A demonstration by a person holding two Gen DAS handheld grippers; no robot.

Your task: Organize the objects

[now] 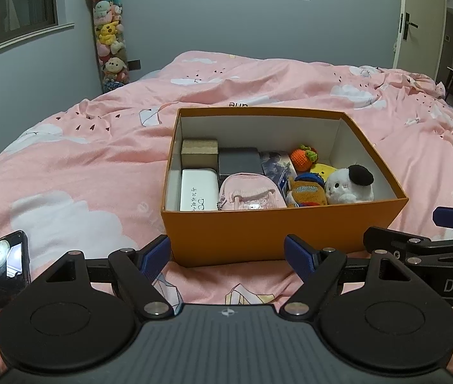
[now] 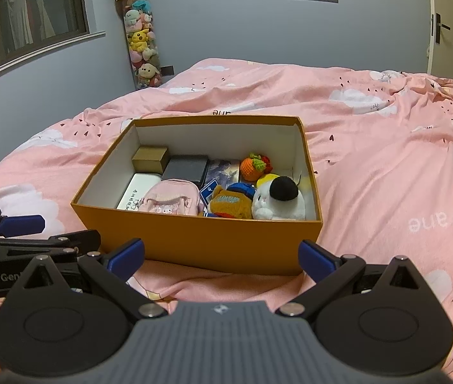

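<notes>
An open orange cardboard box [image 1: 282, 233] with smooth white inner walls sits on the bed [image 1: 82, 166], whose soft pink cover is rumpled and printed with white clouds; the box's rim is straight-edged and unlidded, so its whole top stands open from above. Inside, along the left, a squarish tan box [image 1: 199, 155] lies behind a glossy white rounded case [image 1: 199, 192]; a flat dark grey box [image 1: 240, 161] and a small pink fabric backpack [image 1: 248, 195] fill the middle; a printed card pack [image 1: 277, 166] lies beside them. To the right crowd the soft things: a knitted orange fruit [image 1: 304, 157], a brown plush figure with a blue cap [image 1: 309, 188], a yellow plush [image 1: 322, 169] half hidden, and a fuzzy white plush with a black ear [image 1: 351, 184] touching the right wall.

The left hand-held gripper [image 1: 228, 256] is near the box's front wall, its blue-padded fingers spread wide and holding nothing; the right hand-held gripper [image 2: 221, 256] is likewise wide apart and empty, just before the front wall. Bare bedcover lies all round the box; a dark phone [image 1: 4, 260] lies at the left edge.
</notes>
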